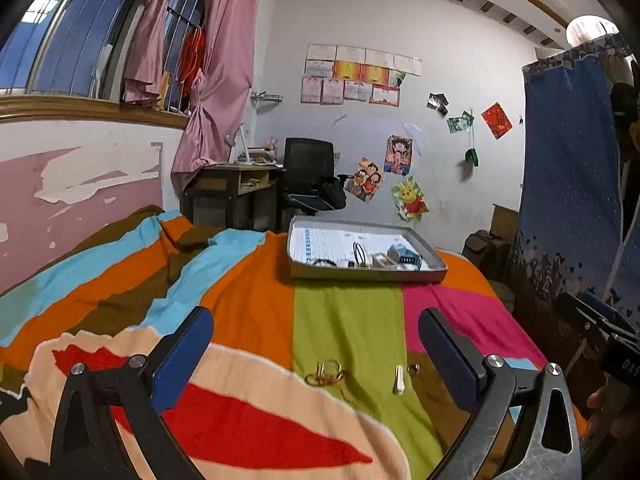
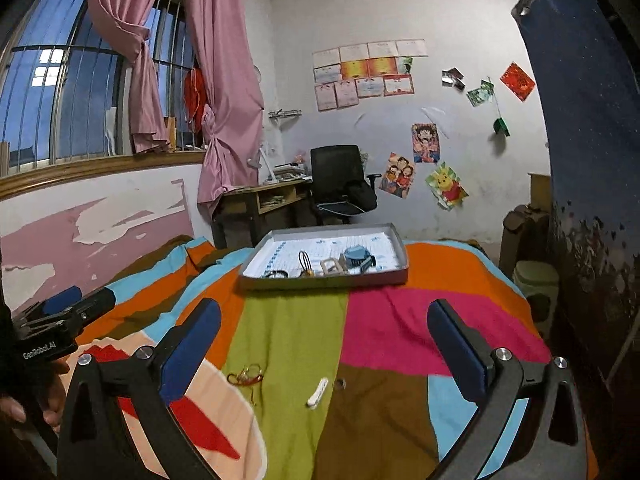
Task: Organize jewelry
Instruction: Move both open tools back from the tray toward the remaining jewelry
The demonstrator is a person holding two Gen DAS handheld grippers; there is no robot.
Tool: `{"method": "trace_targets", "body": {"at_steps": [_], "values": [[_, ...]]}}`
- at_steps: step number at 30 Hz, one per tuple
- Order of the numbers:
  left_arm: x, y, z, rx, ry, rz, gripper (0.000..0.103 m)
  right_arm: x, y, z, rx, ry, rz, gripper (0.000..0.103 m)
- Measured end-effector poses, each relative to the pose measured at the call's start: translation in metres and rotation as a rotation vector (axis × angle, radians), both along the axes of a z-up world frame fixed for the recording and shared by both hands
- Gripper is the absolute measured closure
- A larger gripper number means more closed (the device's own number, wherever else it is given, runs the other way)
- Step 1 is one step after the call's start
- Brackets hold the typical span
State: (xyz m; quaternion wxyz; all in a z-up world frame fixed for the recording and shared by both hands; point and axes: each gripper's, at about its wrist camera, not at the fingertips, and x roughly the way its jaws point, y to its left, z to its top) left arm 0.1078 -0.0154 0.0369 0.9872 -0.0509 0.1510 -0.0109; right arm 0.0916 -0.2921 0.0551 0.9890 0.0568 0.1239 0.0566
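Note:
On the striped bedspread lie a gold and red bracelet tangle point(image 1: 326, 374) point(image 2: 246, 376), a white clip point(image 1: 399, 379) point(image 2: 317, 391) and a small ring point(image 1: 414, 368) point(image 2: 341, 383). Beyond them sits a grey shallow box point(image 1: 368, 274) point(image 2: 320, 280) lined with white paper, holding black hoops, a beige buckle and a blue watch-like piece. My left gripper point(image 1: 316, 354) hangs open just short of the loose pieces, nothing between its blue pads. My right gripper point(image 2: 324, 344) is open too and empty, with the pieces lying below its gap. The left gripper also shows at the left edge of the right wrist view.
The bed point(image 1: 344, 320) fills the foreground, with a pink and white wall on the left. A desk point(image 2: 264, 196) and black office chair point(image 2: 340, 180) stand behind the bed. A blue patterned cloth point(image 1: 568, 184) hangs at the right, with a green bin point(image 2: 536, 280) below it.

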Motion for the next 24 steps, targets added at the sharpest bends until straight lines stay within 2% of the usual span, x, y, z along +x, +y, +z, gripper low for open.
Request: {"method": "trace_targets", "body": {"at_steps": [7, 17, 24], "values": [[-0.014, 0.004, -0.02, 0.001, 0.05, -0.017, 0.0, -0.019, 0.0, -0.024, 0.012, 0.055, -0.012, 0.001], [-0.017, 0.005, -0.042, 0.006, 0.107, -0.035, 0.0, -0.016, 0.001, -0.067, 0.051, 0.187, -0.031, 0.001], [-0.006, 0.008, -0.041, -0.013, 0.104, -0.013, 0.0, -0.011, 0.002, -0.072, 0.048, 0.193, -0.032, 0.001]]}}
